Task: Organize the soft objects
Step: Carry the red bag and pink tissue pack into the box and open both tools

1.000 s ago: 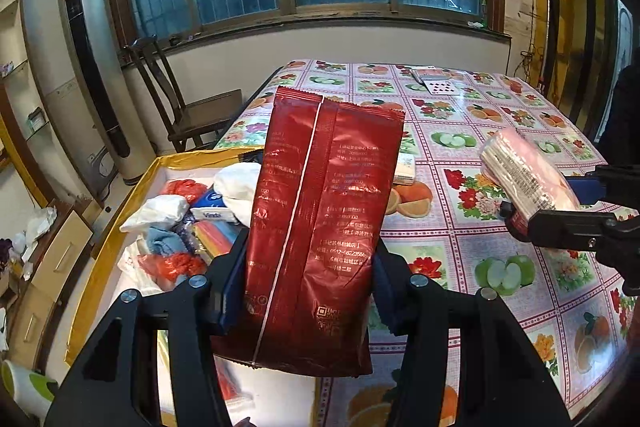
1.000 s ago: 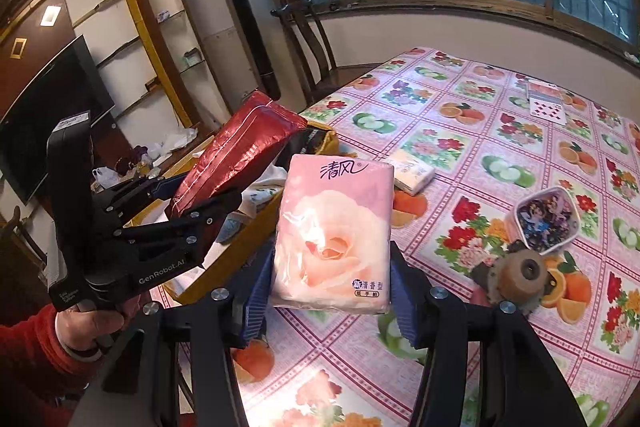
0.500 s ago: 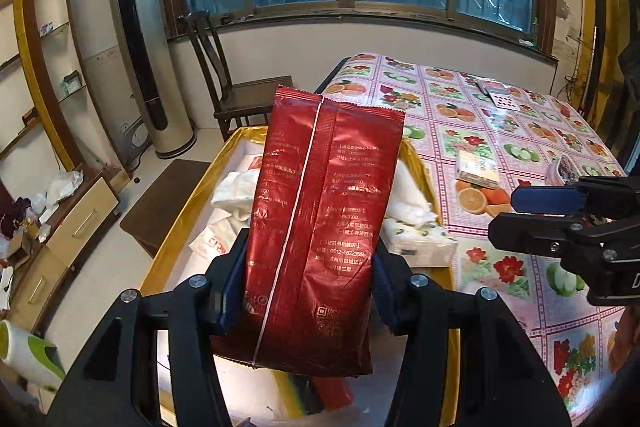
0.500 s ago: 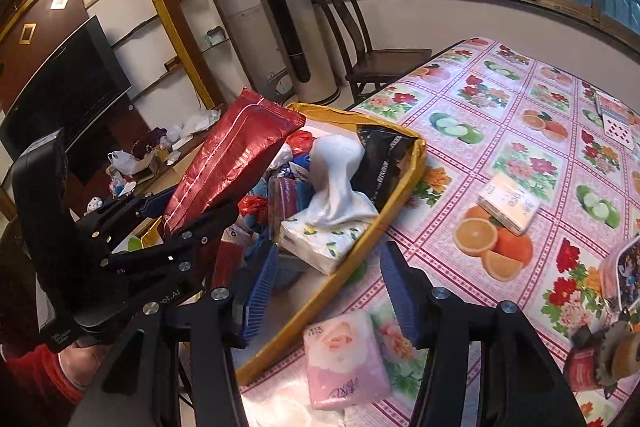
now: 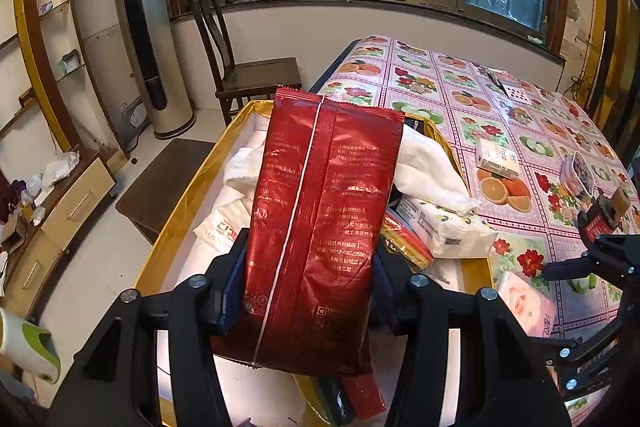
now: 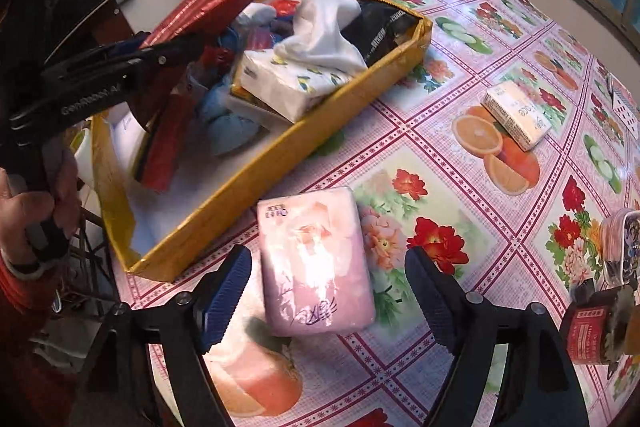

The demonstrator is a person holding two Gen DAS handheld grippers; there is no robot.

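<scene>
1. Red foil bag (image 5: 320, 227) stands upright, clamped between the fingers of the left gripper (image 5: 306, 287), above the yellow box (image 6: 280, 151) of soft things.
2. Pink tissue pack (image 6: 316, 263) lies flat on the flowered tablecloth (image 6: 500, 227), just beside the box (outside its wall).
3. Right gripper (image 6: 328, 291) is spread wide, its blue pads (image 6: 224, 291) clear of the pack on both sides.

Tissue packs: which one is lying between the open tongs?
The pink rose-print tissue pack, flat on the tablecloth between the right tongs. The white lemon-print pack lies in the yellow box; the small pack is farther off.
</scene>
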